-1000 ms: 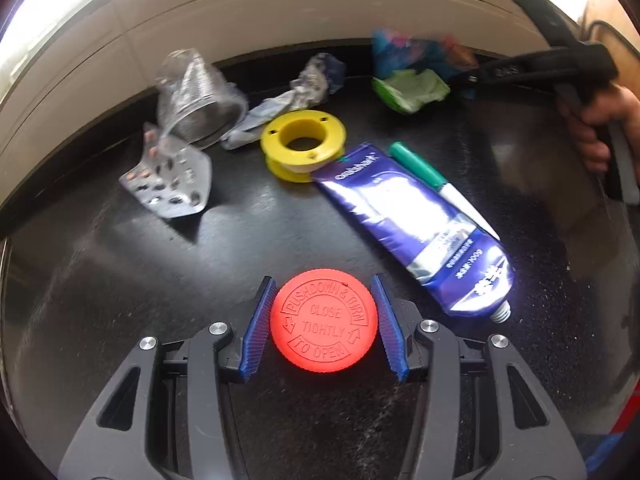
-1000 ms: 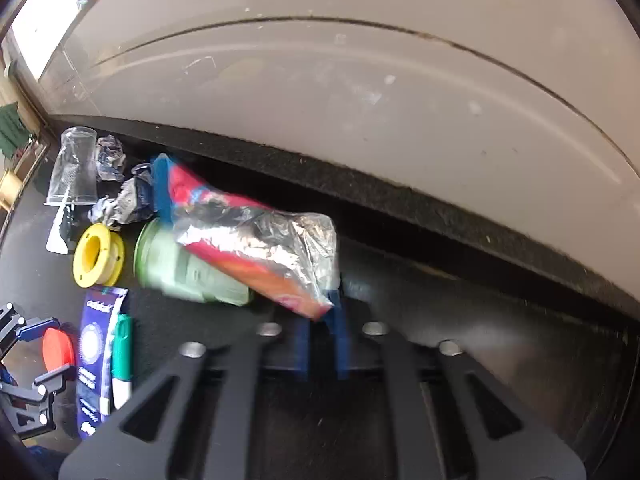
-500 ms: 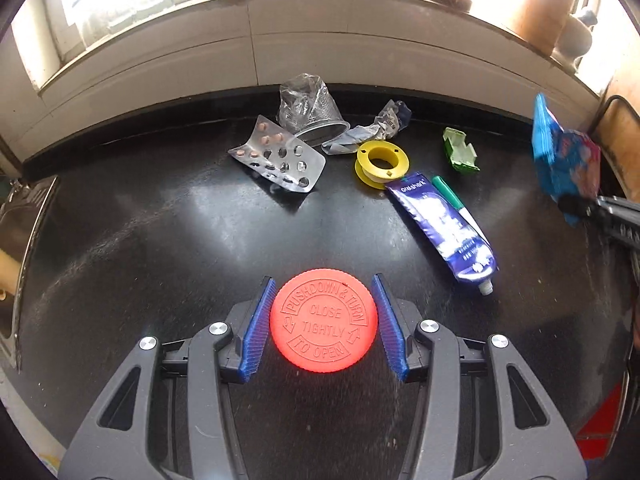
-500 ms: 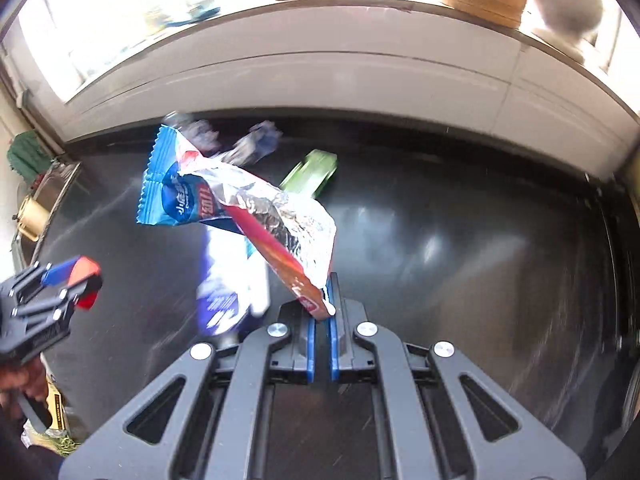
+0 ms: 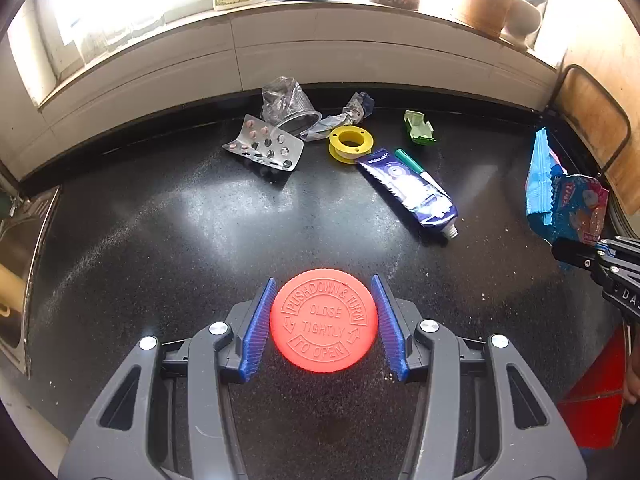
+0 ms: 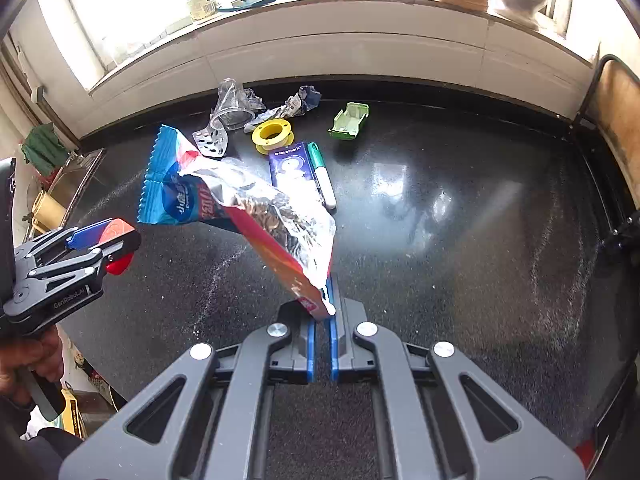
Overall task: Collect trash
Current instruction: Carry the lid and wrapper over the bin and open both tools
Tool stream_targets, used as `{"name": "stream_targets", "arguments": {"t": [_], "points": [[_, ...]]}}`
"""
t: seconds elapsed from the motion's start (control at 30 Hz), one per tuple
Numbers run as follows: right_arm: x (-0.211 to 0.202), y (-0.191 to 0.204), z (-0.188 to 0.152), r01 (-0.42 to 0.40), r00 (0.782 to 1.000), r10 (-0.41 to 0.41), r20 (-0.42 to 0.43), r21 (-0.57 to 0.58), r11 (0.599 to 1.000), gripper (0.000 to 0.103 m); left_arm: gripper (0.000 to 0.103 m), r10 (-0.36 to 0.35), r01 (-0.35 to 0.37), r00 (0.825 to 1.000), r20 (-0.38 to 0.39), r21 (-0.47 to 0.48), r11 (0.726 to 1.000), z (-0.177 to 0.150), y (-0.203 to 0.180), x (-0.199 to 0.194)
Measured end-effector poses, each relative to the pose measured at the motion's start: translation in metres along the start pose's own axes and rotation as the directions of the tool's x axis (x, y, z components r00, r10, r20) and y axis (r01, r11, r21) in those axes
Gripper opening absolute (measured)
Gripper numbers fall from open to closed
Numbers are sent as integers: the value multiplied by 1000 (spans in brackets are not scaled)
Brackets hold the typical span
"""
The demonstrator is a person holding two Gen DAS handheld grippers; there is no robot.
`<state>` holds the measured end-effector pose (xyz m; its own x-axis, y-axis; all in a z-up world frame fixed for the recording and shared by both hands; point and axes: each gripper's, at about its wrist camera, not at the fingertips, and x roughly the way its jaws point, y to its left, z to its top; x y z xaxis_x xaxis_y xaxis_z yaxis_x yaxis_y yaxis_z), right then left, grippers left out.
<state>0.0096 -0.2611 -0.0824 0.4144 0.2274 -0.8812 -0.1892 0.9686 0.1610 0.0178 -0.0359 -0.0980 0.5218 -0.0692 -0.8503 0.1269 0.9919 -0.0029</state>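
My left gripper (image 5: pixel 323 318) is shut on a round orange-red bottle cap (image 5: pixel 323 320), held above the black counter (image 5: pixel 200 240). My right gripper (image 6: pixel 322 312) is shut on the corner of an empty blue, red and foil snack wrapper (image 6: pixel 240 204), which hangs in the air; the same wrapper (image 5: pixel 564 196) shows at the right edge of the left wrist view. At the back of the counter lie a pill blister (image 5: pixel 266 148), a crushed clear cup (image 5: pixel 288 104), a crumpled wrapper (image 5: pixel 344 116), a yellow tape spool (image 5: pixel 350 144), a blue tube (image 5: pixel 408 188), a green marker (image 5: pixel 416 168) and a green carton piece (image 5: pixel 418 128).
A tiled ledge (image 5: pixel 320 52) with jars and a window runs behind the counter. A sink (image 5: pixel 20 264) sits at the left edge. A wooden board (image 5: pixel 596 132) leans at the right. A red object (image 5: pixel 592 392) lies below the counter's right side.
Both grippers have drawn back and risen from the trash pile, each keeping its item. The wrapper came up off the counter and moved right, uncovering the green carton piece. More counter and the window ledge now show.
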Motion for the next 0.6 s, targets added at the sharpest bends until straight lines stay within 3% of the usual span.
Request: {"name": "stream_targets", "arguments": {"t": [0.3, 0.6], "points": [[-16, 21, 13, -15, 999, 16, 37, -43, 999, 6, 48, 24, -23, 999, 48, -33, 999, -8, 21, -27], [-4, 113, 37, -148, 988, 155, 11, -242, 959, 6, 48, 175, -158, 981, 82, -174, 972, -45, 89, -72]]}}
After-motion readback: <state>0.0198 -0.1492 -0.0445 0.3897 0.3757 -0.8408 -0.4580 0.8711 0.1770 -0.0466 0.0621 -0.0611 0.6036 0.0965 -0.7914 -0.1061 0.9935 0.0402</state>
